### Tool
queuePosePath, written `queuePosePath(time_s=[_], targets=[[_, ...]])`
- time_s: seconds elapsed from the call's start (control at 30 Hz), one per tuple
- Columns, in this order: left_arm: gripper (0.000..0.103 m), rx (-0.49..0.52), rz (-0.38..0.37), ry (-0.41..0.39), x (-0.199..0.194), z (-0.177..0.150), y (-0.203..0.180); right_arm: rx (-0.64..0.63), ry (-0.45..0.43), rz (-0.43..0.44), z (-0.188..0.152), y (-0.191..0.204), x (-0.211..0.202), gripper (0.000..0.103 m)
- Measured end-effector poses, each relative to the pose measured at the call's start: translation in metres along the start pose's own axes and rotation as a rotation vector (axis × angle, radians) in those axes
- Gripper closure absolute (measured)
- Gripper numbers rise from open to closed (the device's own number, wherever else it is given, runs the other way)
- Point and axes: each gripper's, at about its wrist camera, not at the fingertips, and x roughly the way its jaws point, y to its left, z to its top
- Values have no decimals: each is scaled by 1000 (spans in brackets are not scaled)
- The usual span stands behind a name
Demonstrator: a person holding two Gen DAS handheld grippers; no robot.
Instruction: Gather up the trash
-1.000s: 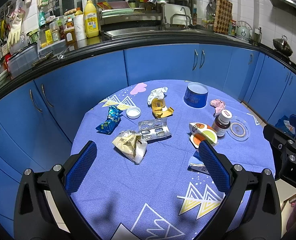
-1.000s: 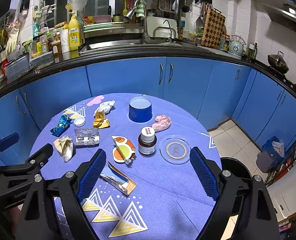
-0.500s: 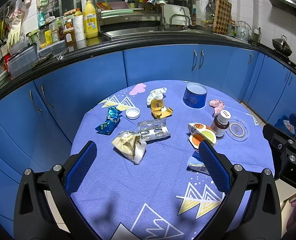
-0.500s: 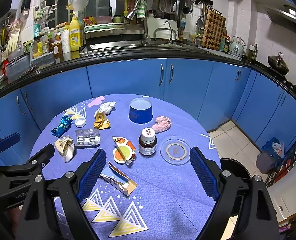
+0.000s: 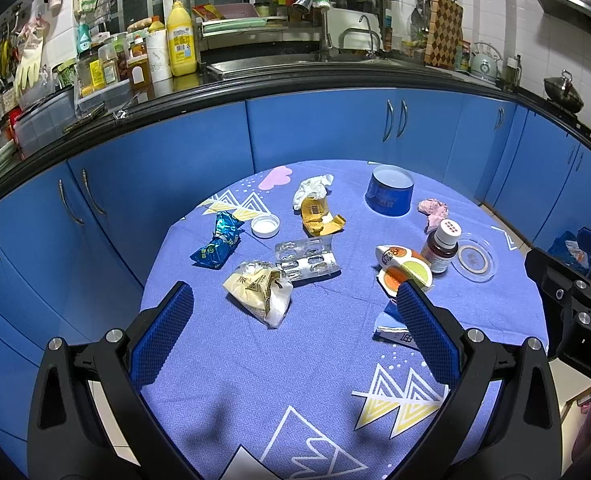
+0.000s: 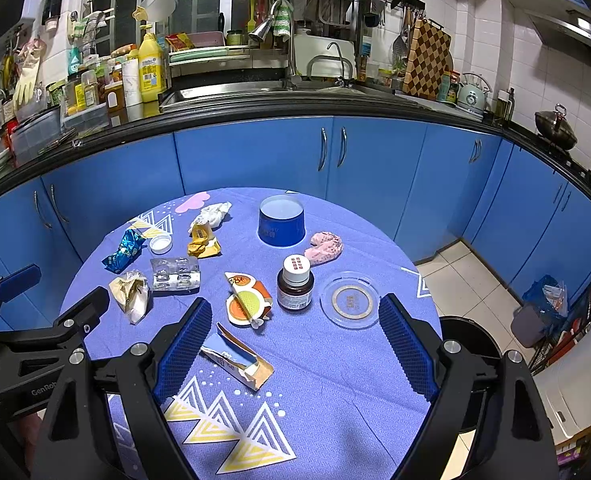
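Hovering: both claws held above the near edge of the round table (image 6: pixel 335 400), nothing picked yet, judged as the choosing step before a first grab.
Left gripper (image 5: pixel 295 320): spread wide, empty, aimed over the crumpled cream wrapper (image 5: pixel 261 292), probably the nearest easy pick.
Right gripper (image 6: pixel 291 340): spread wide, empty, framing the torn carton strip (image 6: pixel 237 356) and the orange-and-green packet (image 6: pixel 247 300).
Trash location: scattered across the cloth, well apart from either claw; blue foil wrapper (image 5: pixel 217 242), blister pack (image 5: pixel 307 258), yellow box scrap (image 5: pixel 317 216), white tissue (image 5: pixel 313 188), pink crumple (image 5: pixel 433 212).
Likely keepers: brown bottle (image 6: pixel 295 282), upturned blue tub (image 6: pixel 281 222), clear lid (image 6: pixel 349 300), white cap (image 6: pixel 161 243); only a guess.
Bin: dark round bin (image 6: pixel 469 336) on the floor just beside the table's right edge, seen only from the right wrist.
Left view only: carton strip half hidden behind the right-hand finger; wrapper seen closer.
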Motion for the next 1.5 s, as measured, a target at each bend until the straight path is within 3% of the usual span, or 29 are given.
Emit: queuePosePath(time_s=[1.5], targets=[[3, 0, 0, -1, 0, 0, 0, -4, -1, 0, -1, 3, -2, 20]])
